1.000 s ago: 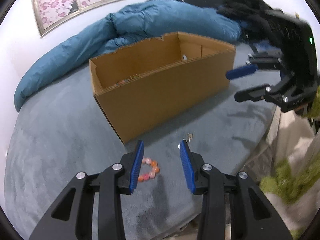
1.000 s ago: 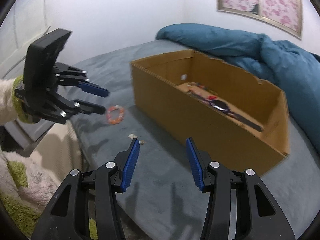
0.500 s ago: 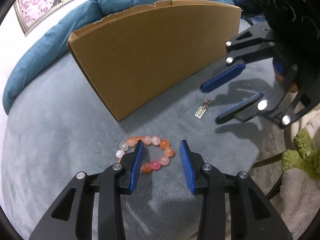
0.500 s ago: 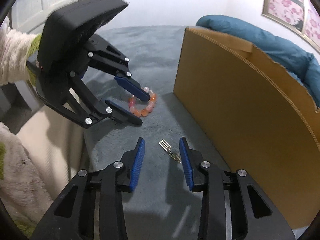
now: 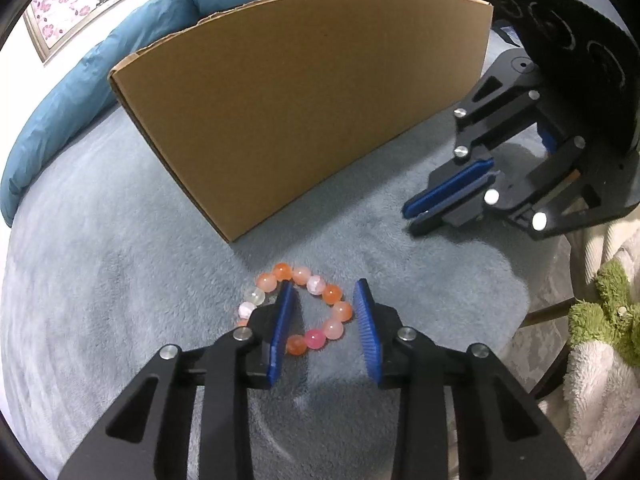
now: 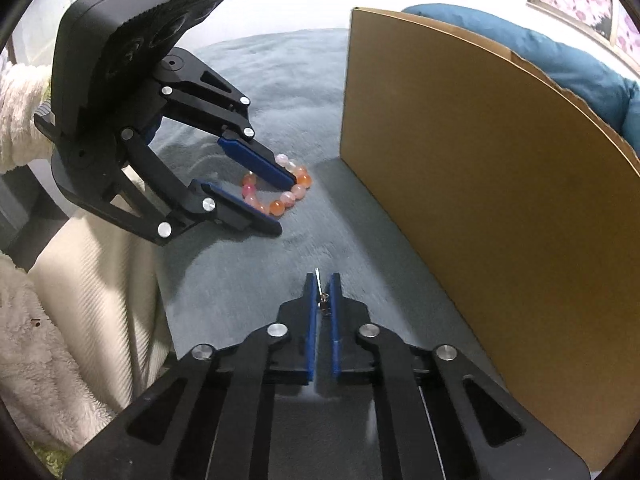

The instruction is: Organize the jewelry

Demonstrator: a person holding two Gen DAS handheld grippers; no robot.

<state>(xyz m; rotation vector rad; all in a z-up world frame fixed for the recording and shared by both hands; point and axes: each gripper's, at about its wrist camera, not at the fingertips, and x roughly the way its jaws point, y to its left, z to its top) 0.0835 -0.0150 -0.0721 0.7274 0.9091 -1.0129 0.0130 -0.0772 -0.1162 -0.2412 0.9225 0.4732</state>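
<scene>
Two grippers sit low over the grey blanket (image 5: 100, 280). Left gripper (image 5: 324, 308) is spread, one finger inside the bead bracelet (image 5: 298, 312) lying flat, the other just outside its rim. Right gripper (image 6: 321, 292) is pressed together, pinching a small metal charm (image 6: 319, 284). Beyond stands the cardboard box (image 5: 300, 100), then a blue duvet (image 5: 72, 92).

There are no words, numbers, labels or brand names to read here. The big brown cardboard box (image 5: 304, 108) has plain sides with nothing printed on them. The black plastic grippers with blue pads carry no writing that can be made out. The framed picture with pink flowers (image 5: 72, 0) on the wall shows only blossoms, no letters.
</scene>
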